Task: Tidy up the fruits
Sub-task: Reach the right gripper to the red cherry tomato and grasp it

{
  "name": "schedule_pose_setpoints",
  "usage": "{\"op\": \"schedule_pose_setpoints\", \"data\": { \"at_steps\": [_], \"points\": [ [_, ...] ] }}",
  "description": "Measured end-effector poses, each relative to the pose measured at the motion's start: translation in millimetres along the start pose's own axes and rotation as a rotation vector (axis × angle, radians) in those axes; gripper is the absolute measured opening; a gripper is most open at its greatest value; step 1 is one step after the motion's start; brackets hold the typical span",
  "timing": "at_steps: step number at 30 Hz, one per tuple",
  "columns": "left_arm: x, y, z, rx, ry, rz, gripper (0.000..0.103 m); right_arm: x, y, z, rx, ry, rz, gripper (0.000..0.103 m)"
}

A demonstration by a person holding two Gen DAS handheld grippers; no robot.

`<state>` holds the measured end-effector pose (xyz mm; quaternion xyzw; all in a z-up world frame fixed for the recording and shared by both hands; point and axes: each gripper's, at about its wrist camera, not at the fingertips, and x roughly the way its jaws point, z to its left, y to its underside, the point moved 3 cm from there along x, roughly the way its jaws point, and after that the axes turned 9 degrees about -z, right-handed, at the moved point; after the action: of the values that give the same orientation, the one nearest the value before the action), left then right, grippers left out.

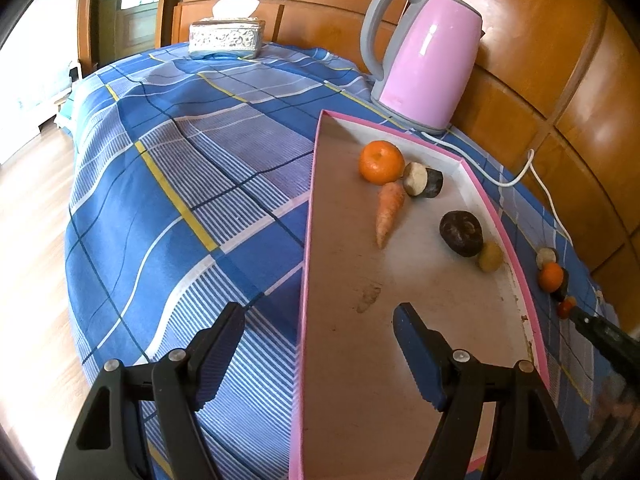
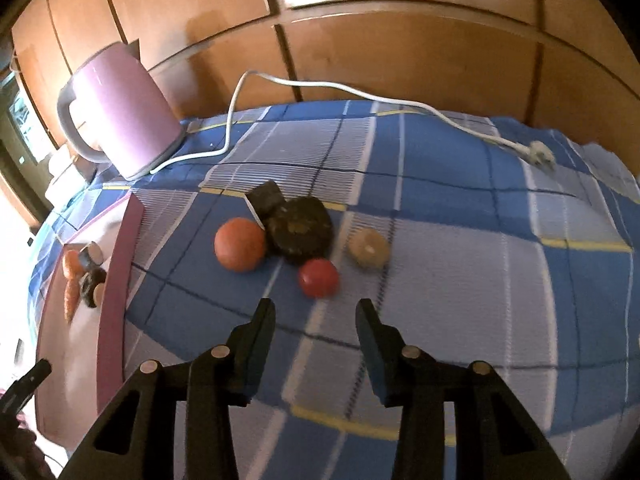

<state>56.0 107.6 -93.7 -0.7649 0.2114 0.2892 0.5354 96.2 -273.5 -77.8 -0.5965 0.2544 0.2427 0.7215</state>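
Observation:
A pink-rimmed tray (image 1: pixel 308 216) lies on the blue checked cloth. In it are an orange (image 1: pixel 381 161), a carrot (image 1: pixel 388 212), a cut dark-skinned piece (image 1: pixel 422 179), a dark fruit (image 1: pixel 461 233) and a small yellowish one (image 1: pixel 490 256). My left gripper (image 1: pixel 320 312) is open and empty, straddling the tray's left rim near its front. On the cloth to the right of the tray sit an orange (image 2: pixel 240 245), a dark round fruit (image 2: pixel 300 230), a dark block (image 2: pixel 266 196), a red tomato (image 2: pixel 319 278) and a pale round piece (image 2: pixel 368 248). My right gripper (image 2: pixel 315 306) is open just short of the tomato, holding nothing.
A pink kettle (image 1: pixel 428 56) stands behind the tray by the wooden wall, and its white cord and plug (image 2: pixel 540 154) trail across the cloth at the back right. A silver tissue box (image 1: pixel 226 38) sits at the far edge. The table drops to the floor on the left.

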Motion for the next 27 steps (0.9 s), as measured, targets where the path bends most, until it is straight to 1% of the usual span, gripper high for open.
{"op": "schedule_pose_setpoints", "data": {
  "at_steps": [2,4,6,7,11,13,22,27],
  "points": [
    [1,0,1,-0.003,-0.003,0.004,0.078,11,-2,5,-0.02,0.027,0.01,0.042],
    [2,1,2,-0.007,-0.008,0.009,0.078,23,-5,4,-0.026,0.034,0.021,0.042],
    [4,2,3,-0.01,-0.01,0.015,0.078,27,-6,2,-0.032,0.036,0.024,0.034],
    [4,2,3,-0.01,-0.011,0.016,0.078,30,-6,3,-0.043,0.046,0.024,0.025],
    [4,2,3,-0.012,-0.013,0.015,0.078,32,-4,5,-0.072,0.061,0.014,0.025],
    [4,3,3,-0.011,-0.013,0.014,0.078,28,-2,7,-0.092,0.054,0.018,0.025],
    [-2,2,1,-0.006,-0.005,0.004,0.078,0,22,18,-0.125,-0.023,0.03,0.025],
    [-6,2,0,-0.005,0.0,-0.004,0.079,-18,26,34,-0.148,-0.095,0.019,0.025]
  ]
}}
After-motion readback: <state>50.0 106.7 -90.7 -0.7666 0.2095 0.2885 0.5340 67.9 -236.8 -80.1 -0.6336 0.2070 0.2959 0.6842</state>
